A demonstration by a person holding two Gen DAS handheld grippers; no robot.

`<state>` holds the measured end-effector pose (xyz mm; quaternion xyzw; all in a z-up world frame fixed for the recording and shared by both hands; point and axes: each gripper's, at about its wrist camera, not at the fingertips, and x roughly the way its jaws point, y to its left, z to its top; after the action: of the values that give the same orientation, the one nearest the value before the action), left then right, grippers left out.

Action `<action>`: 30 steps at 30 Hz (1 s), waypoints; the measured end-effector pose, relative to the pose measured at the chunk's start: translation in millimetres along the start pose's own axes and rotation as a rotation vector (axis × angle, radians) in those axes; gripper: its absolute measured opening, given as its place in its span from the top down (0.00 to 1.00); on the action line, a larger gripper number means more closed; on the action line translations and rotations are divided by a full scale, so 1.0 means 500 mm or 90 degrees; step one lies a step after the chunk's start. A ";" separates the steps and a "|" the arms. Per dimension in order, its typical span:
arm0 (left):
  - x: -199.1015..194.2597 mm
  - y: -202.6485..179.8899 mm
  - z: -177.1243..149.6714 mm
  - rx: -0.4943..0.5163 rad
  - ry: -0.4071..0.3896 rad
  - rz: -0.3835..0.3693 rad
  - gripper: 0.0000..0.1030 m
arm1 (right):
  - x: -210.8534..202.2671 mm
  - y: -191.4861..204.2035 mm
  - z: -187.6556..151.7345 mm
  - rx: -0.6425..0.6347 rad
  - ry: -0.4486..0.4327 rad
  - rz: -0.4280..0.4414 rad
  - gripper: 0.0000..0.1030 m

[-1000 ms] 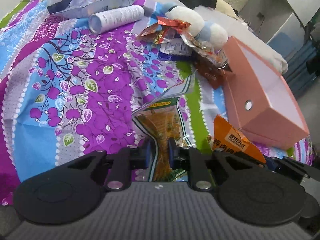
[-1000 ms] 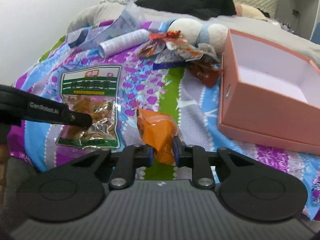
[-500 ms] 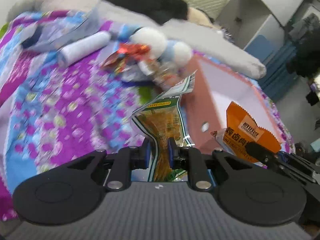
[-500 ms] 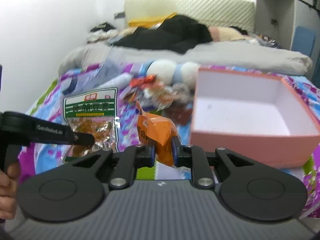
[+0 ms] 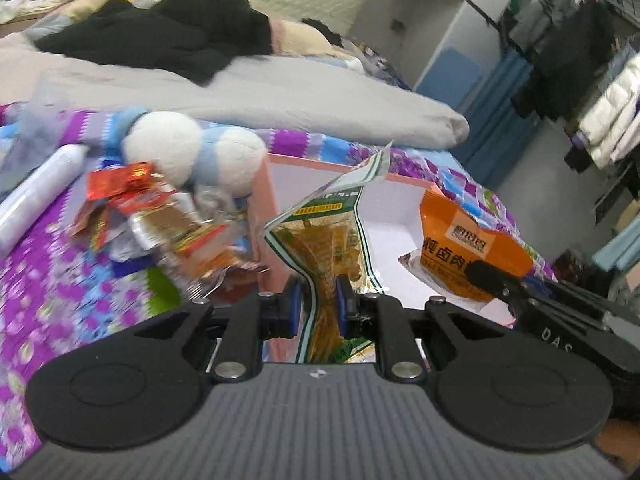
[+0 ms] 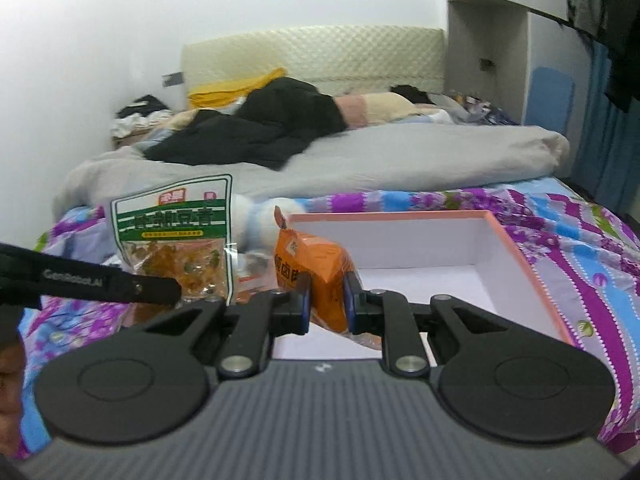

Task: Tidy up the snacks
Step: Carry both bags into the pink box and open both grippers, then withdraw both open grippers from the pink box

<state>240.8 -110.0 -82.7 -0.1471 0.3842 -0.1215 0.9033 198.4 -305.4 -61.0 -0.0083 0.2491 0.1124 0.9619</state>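
Snack packets hang from both claws above the bed. The left gripper (image 5: 316,300) has its blue pads pinched nearly together on a clear plastic packet with a green and white label (image 5: 324,236), showing amber pieces inside. It hangs over the near left corner of the open pink cardboard box with a white inside (image 5: 390,236). The right gripper (image 6: 326,296) is likewise clamped on a puffy orange foil packet printed with dark characters (image 6: 318,264), held over the box's near edge (image 6: 536,280). More crumpled red and silver wrappers (image 5: 156,216) lie heaped on the purple floral bedspread (image 5: 60,288) against the box's left wall, just in front of a white and blue plush toy (image 5: 192,152).
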 end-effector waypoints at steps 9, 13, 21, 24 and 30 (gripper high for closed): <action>0.180 -0.027 0.063 0.030 0.072 -0.015 0.79 | 0.138 -0.094 -0.001 0.029 0.078 -0.037 0.80; 0.229 -0.017 0.066 0.033 0.093 -0.023 0.79 | 0.194 -0.115 -0.028 0.042 0.126 -0.041 0.80; 0.252 -0.005 0.060 0.030 0.104 -0.002 0.39 | 0.243 -0.126 -0.059 0.087 0.184 -0.054 0.57; 0.233 -0.011 0.062 0.042 0.090 -0.002 0.37 | 0.233 -0.123 -0.060 0.097 0.176 -0.051 0.52; 0.159 -0.027 0.065 0.051 0.055 -0.007 0.37 | 0.188 -0.103 -0.045 0.088 0.152 -0.038 0.52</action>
<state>316.6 -143.1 -108.8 -0.1072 0.4172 -0.1478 0.8903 279.0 -337.3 -128.0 0.0374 0.3689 0.0648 0.9264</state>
